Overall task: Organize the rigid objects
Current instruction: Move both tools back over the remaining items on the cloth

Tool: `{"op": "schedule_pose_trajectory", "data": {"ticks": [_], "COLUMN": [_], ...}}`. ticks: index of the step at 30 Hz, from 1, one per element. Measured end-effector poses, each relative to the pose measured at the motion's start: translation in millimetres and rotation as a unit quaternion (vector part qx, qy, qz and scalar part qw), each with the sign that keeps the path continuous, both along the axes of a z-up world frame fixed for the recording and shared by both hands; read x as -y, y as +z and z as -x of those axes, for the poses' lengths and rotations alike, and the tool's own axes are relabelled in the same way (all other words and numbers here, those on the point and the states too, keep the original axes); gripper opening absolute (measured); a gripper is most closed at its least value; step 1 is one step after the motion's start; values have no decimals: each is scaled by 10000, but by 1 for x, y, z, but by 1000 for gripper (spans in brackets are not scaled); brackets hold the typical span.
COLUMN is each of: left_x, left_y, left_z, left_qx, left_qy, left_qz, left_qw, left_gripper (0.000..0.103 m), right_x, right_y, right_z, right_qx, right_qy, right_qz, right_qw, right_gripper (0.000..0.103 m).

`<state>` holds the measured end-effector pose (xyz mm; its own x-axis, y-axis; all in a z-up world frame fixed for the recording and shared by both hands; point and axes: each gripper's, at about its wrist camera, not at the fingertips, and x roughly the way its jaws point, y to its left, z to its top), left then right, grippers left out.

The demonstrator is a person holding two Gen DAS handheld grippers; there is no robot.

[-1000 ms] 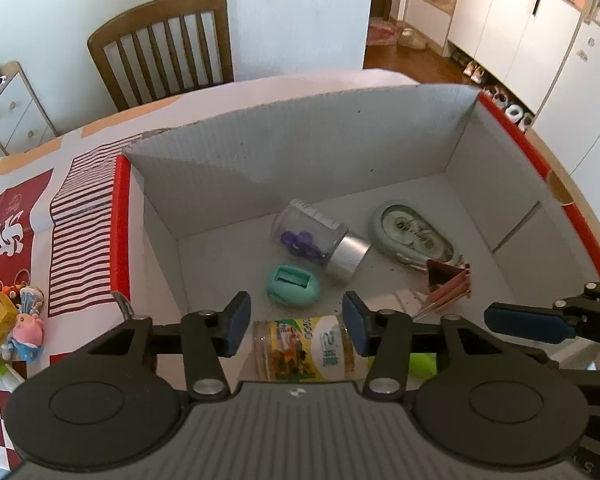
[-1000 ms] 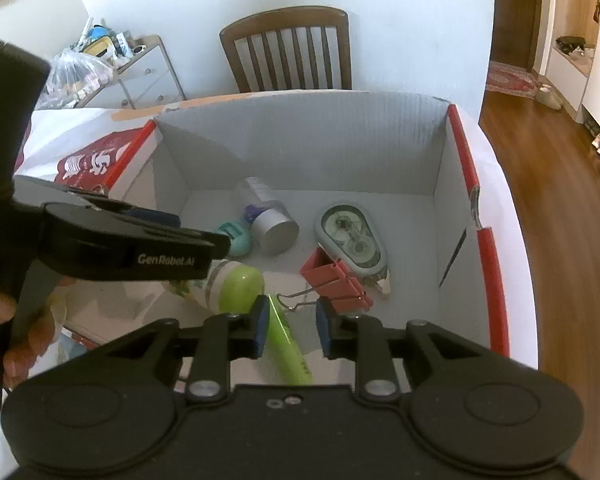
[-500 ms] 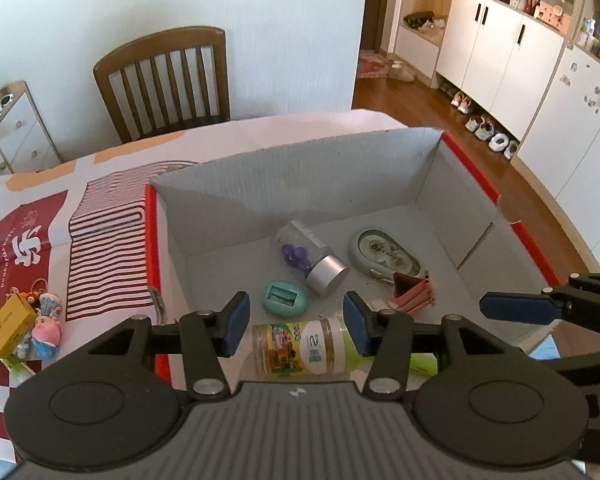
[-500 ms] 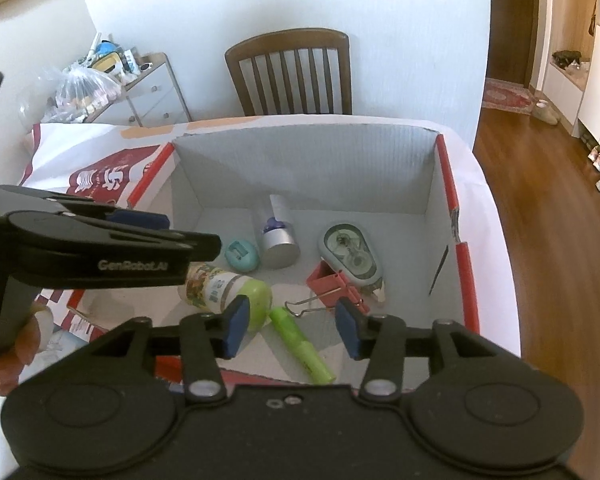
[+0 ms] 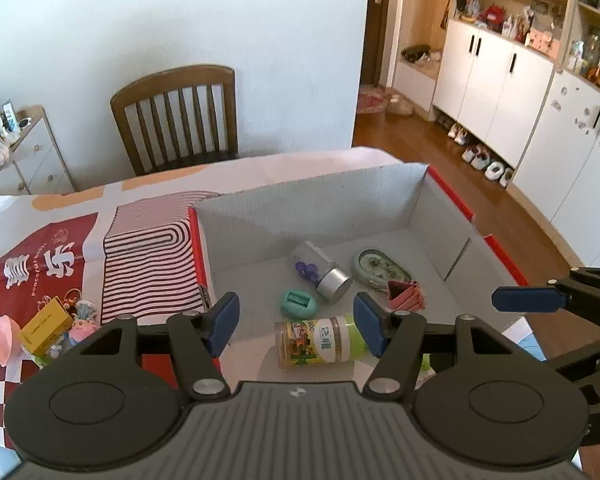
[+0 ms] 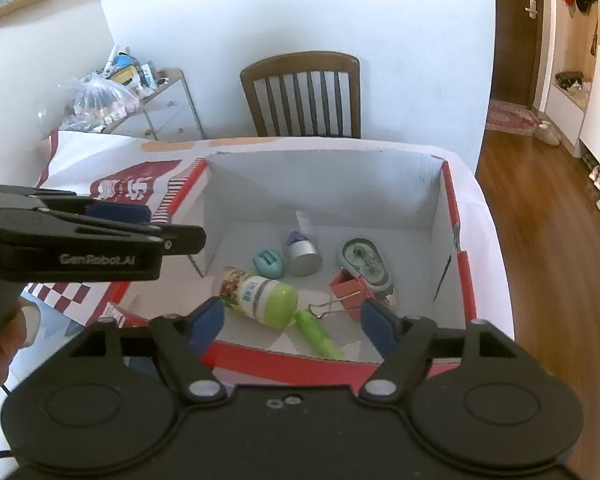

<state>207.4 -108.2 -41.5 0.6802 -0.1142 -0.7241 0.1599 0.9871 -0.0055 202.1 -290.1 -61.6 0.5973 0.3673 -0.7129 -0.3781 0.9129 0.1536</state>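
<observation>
A grey-lined cardboard box [image 5: 300, 208] [image 6: 320, 184] with red rims holds a labelled jar with a green lid [image 5: 320, 342] [image 6: 260, 296], a green highlighter [image 6: 320, 334], a teal oval case [image 5: 298, 303], a clear jar with a silver lid [image 5: 320, 274], a correction tape dispenser [image 5: 378, 268] and a red binder clip [image 5: 406, 294]. My left gripper [image 5: 296, 324] hangs above the box's near edge, its jaws opening, gripping nothing. My right gripper [image 6: 294, 326] hovers over the near rim, jaws opening wide, also empty. All the objects lie loose on the box floor.
The box sits on a table with a red and white cloth [image 5: 148, 264]. A yellow box [image 5: 44, 324] and small figurines lie at the table's left. A wooden chair [image 5: 176, 116] stands behind. A hand [image 6: 4, 344] holds the left gripper. White cupboards [image 5: 500, 92] line the right.
Both grippers rose and drew back from the box. The right jaws opened from around the green highlighter, which now lies in the box. The left jaws widened.
</observation>
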Motion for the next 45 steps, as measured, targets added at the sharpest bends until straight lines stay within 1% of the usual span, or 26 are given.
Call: {"op": "schedule_pose_trajectory", "data": {"ticks": [4, 6, 9, 12, 15, 18, 20, 24, 27, 33, 35, 36, 37, 40, 45], "left_x": [-7, -11, -19, -27, -38, -53, -63, -87, -107, -147, -160, -167, -174, -193, -226], "left_y": [8, 12, 18, 22, 25, 28, 28, 27, 25, 22, 21, 20, 20, 19, 13], "left_z": [14, 21, 31, 40, 49, 57, 64, 77, 85, 95, 97, 97, 98, 96, 93], "left_qx": [156, 222, 313, 411, 440, 505, 566, 542, 525, 551, 577, 603, 645, 707, 740], "left_qy": [-33, -47, -51, -36, -22, -11, 17, 95, 95, 204, 243, 275, 332, 482, 578], "left_qz": [48, 97, 182, 255, 362, 420, 450, 543, 657, 733, 784, 796, 794, 777, 754], "left_qw": [9999, 9997, 9993, 9988, 9984, 9978, 9974, 9970, 9964, 9956, 9950, 9946, 9942, 9933, 9927], "left_gripper": [63, 63, 69, 70, 71, 82, 83, 83, 87, 88, 95, 100, 101, 101, 101], "right_x": [-4, -7, -13, -21, -30, -42, -50, -66, -81, -114, -125, -131, -137, -156, -186], "right_y": [7, 10, 16, 23, 29, 34, 36, 38, 38, 34, 33, 31, 30, 27, 21], "right_z": [8, 14, 22, 33, 42, 52, 58, 69, 74, 81, 83, 84, 84, 84, 84], "right_qx": [152, 234, 423, 669, 801, 946, 987, 968, 931, 846, 823, 806, 790, 733, 696], "right_qy": [15, 32, 131, 242, 324, 382, 411, 466, 470, 480, 505, 512, 518, 543, 588], "right_qz": [-17, -19, -19, -10, -30, 11, -13, -99, -153, -247, -252, -255, -260, -250, -204], "right_qw": [9999, 9997, 9990, 9975, 9963, 9948, 9943, 9942, 9944, 9950, 9950, 9951, 9952, 9955, 9956], "right_gripper": [88, 93, 98, 102, 102, 102, 102, 102, 102, 102, 102, 102, 102, 102, 102]}}
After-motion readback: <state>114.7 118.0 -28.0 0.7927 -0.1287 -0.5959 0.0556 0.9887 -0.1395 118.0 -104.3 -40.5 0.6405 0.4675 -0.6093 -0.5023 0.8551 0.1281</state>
